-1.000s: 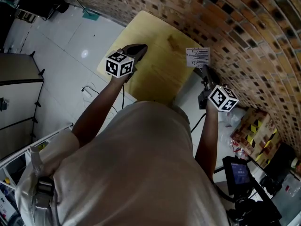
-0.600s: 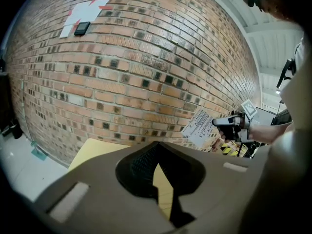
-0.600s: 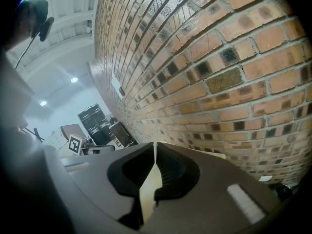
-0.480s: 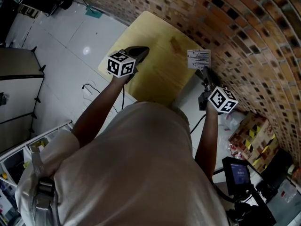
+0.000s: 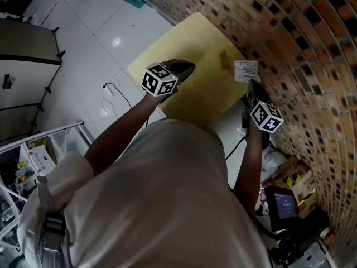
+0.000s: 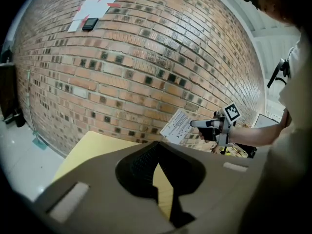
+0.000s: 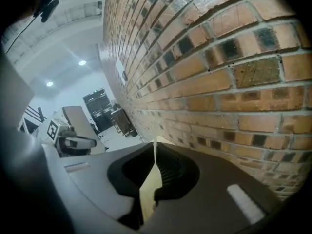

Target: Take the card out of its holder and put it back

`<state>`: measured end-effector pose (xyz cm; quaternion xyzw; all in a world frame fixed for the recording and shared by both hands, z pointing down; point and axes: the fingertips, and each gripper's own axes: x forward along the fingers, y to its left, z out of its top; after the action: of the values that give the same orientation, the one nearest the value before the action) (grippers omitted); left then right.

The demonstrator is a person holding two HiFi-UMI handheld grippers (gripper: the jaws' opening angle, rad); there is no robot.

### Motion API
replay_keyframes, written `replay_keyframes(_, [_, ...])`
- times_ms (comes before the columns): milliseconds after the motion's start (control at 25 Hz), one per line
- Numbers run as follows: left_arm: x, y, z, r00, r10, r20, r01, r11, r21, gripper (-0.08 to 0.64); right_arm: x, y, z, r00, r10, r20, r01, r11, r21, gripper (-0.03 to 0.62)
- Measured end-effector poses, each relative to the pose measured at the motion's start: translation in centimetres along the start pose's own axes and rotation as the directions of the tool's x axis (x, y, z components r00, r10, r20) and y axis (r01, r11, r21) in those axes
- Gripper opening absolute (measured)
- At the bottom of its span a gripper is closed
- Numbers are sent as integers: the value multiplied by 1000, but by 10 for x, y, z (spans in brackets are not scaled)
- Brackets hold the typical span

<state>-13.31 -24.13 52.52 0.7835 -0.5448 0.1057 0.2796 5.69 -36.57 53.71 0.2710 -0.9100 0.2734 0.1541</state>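
A white printed card point(image 5: 246, 71) hangs over the right edge of the yellow table point(image 5: 184, 43), close to the brick wall. My right gripper point(image 5: 252, 82) is shut on its near edge. In the right gripper view the card point(image 7: 148, 189) shows edge-on, pinched between the jaws of the right gripper point(image 7: 155, 143). My left gripper point(image 5: 189, 66) hovers over the table's near left part, its jaws together and nothing in them. The left gripper view looks past the left gripper point(image 6: 157, 144) to the card point(image 6: 178, 126) and the right gripper point(image 6: 195, 124). A faint darker patch point(image 5: 224, 58) on the table lies just left of the card; I cannot make out a holder.
The brick wall point(image 5: 290, 32) runs along the table's far and right sides. White tiled floor point(image 5: 89, 54) with a cable lies to the left. Cardboard boxes point(image 5: 290, 186) and a small screen point(image 5: 281, 204) stand on the floor at lower right.
The right gripper has carried the card lower and closer to the table's right edge. The head view has swung. The left gripper has held its place over the table.
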Motion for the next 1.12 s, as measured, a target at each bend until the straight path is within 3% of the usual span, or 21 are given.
replay_keyframes(200, [-1,0,0,999,30,11,-30,999,-18,20,48,-21,-3,999,-1,-45,-1,999,-42,14])
replay_keyframes(600, [-12,18,-4,987,161,20,-158,984,-87,26,126,-47,-16,990,16,-142,-32,994,-106,14])
replay_keyframes(920, [-3,24,-9,980,198,15,-195,975,-106,31,176,-83,-52,976,6,-219,-32,993,-113,14])
replay_keyframes(1120, [-9,25,-7,978,210,12,-208,972,-114,31,179,-77,-66,966,-12,-260,-24,991,-132,14])
